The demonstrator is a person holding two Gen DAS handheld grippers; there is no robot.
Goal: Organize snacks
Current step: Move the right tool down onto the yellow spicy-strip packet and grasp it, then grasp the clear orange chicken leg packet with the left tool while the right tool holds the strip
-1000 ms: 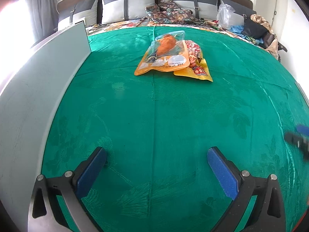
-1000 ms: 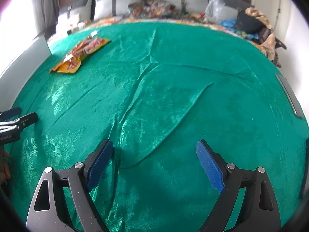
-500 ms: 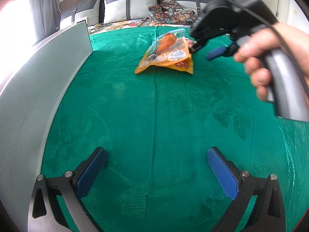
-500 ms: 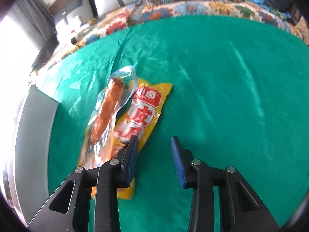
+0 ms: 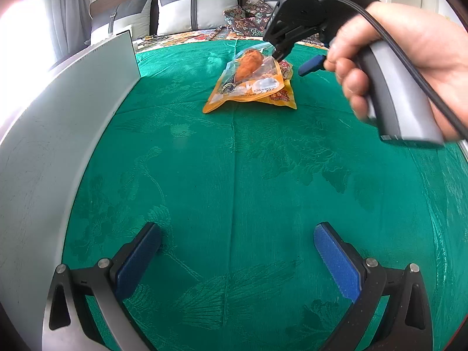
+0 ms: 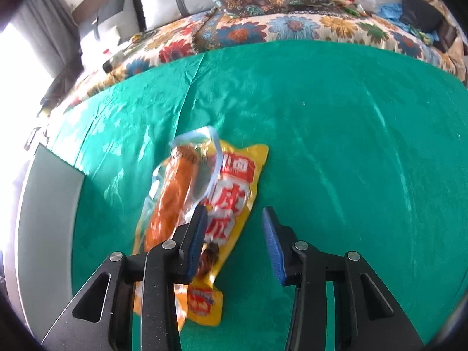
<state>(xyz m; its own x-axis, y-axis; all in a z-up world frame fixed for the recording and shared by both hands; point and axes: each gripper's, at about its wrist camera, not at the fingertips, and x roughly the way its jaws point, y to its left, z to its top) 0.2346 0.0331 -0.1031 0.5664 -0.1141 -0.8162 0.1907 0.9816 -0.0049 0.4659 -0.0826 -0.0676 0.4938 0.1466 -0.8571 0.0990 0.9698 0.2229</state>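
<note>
Two snack packets lie stacked on the green cloth [image 5: 234, 161]: a clear packet with an orange snack [image 5: 248, 67] [image 6: 175, 199] on top of a yellow packet [image 5: 282, 96] [image 6: 237, 193]. My right gripper [image 6: 234, 210] [image 5: 294, 60], held by a hand [image 5: 409, 58], hovers at the packets' right edge. Its jaws stand narrow and are opening. The left finger is over the clear packet, the right finger over bare cloth, and the yellow packet's edge lies below the gap, not pinched. My left gripper [image 5: 237, 251] stands wide open over bare cloth, well short of the packets.
A tall grey panel [image 5: 58, 122] [image 6: 46, 204] runs along the left edge of the cloth. Behind it lie a floral bedspread [image 6: 292, 29], grey pillows [image 5: 196, 8] and bags at the far right [image 6: 409, 8].
The right gripper swung left from bare cloth to the snack packets, and its jaws went from wide to narrow, then spread a little. The left gripper stayed put.
</note>
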